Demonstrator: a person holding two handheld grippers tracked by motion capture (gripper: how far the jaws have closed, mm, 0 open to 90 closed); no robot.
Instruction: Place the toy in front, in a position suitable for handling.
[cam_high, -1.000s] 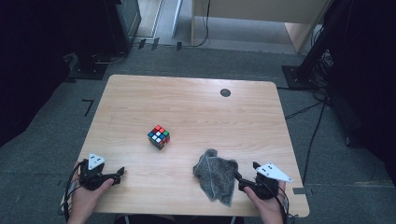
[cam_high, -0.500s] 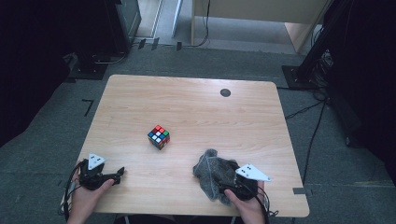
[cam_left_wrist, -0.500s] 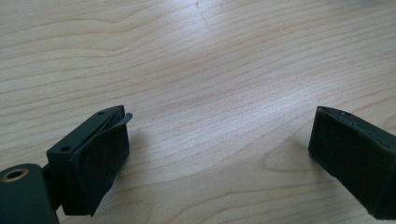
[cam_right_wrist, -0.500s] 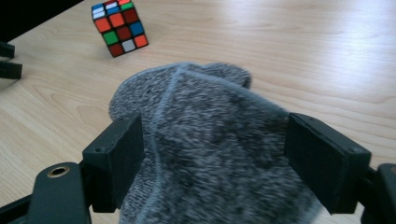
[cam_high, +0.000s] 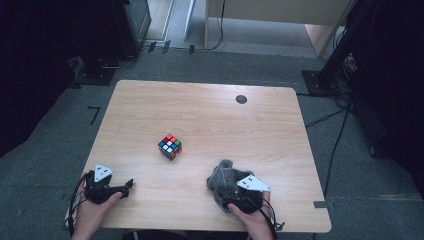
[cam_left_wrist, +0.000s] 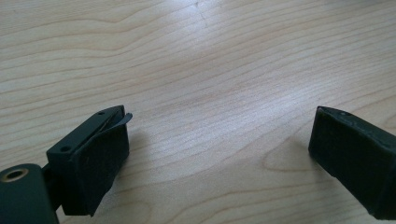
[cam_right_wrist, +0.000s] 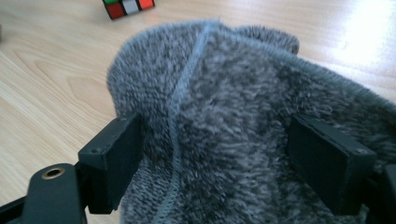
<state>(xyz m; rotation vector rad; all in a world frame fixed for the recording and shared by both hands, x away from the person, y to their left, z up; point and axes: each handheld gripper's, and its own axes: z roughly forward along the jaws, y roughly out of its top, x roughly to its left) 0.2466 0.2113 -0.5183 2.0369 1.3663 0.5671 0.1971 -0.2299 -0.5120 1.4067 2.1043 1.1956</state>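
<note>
My right gripper (cam_high: 231, 196) has its jaws spread wide around the grey fuzzy cloth (cam_high: 223, 179), one on each side of the bunched pile. From the right gripper view I cannot be sure the pads press into the fibres; they look to be just at its flanks. The cloth lies crumpled near the table's (cam_high: 210, 107) front edge, right of centre, with bare wood between it and the right edge. My left gripper (cam_high: 127, 186) rests at the front left corner, jaws spread over bare wood, nothing between them. The puzzle cube (cam_high: 170, 146) sits alone near the middle, well apart from both grippers, with open tabletop beyond it up to the far edge.
</note>
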